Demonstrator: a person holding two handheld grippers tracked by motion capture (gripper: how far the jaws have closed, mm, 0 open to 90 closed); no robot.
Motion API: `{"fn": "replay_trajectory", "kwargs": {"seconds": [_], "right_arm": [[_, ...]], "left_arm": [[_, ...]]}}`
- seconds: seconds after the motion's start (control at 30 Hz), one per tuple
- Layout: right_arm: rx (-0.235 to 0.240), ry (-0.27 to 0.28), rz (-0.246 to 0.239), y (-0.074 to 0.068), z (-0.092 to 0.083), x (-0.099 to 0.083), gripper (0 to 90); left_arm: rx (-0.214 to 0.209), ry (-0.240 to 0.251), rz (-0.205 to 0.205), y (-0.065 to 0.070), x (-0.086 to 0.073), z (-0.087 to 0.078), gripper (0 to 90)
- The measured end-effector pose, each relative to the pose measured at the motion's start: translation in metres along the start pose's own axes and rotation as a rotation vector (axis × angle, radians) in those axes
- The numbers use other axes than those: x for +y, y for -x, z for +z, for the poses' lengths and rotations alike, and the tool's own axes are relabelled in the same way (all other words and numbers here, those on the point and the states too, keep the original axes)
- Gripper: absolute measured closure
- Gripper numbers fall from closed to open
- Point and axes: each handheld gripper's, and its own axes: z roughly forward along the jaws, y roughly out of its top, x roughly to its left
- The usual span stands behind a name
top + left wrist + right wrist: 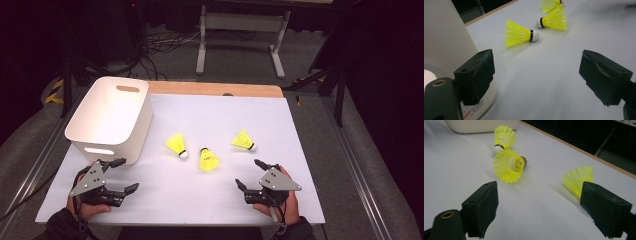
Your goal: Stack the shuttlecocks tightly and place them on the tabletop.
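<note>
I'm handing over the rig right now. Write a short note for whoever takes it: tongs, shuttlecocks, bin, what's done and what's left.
Left tongs: open, holding nothing, beside the white bin.
Right tongs: open, holding nothing, near the table's front edge.
Three yellow shuttlecocks lie on the white table: left shuttlecock, middle shuttlecock, right shuttlecock.
Done: none picked up; no shuttlecock visible in the bin.
Left: probably all three into the bin.

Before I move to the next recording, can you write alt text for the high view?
Three yellow plastic shuttlecocks, left, middle and right, lie on a white-covered table, apart from each other. Nearer the camera, a person's left gripper and right gripper rest open on the table, holding nothing. A white plastic bin stands at the left.
</note>
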Motion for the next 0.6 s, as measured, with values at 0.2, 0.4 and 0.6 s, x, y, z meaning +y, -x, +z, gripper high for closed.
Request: {"fn": "replay_trajectory", "kwargs": {"seconds": [0.2,0.4,0.6], "right_arm": [[-0.015,0.019,0.010,0.002,-0.005,0.002,17.3],[-0.013,0.029,0.000,0.001,-0.005,0.005,17.3],[-0.018,0.041,-0.002,0.001,-0.004,0.006,18.4]], "left_arm": [[-0.006,-0.001,0.023,0.006,0.004,0.003,14.8],[-0.016,-0.013,0.033,0.007,0.005,0.006,15.1],[-0.027,-0.039,0.053,0.005,0.012,0.023,17.3]]}}
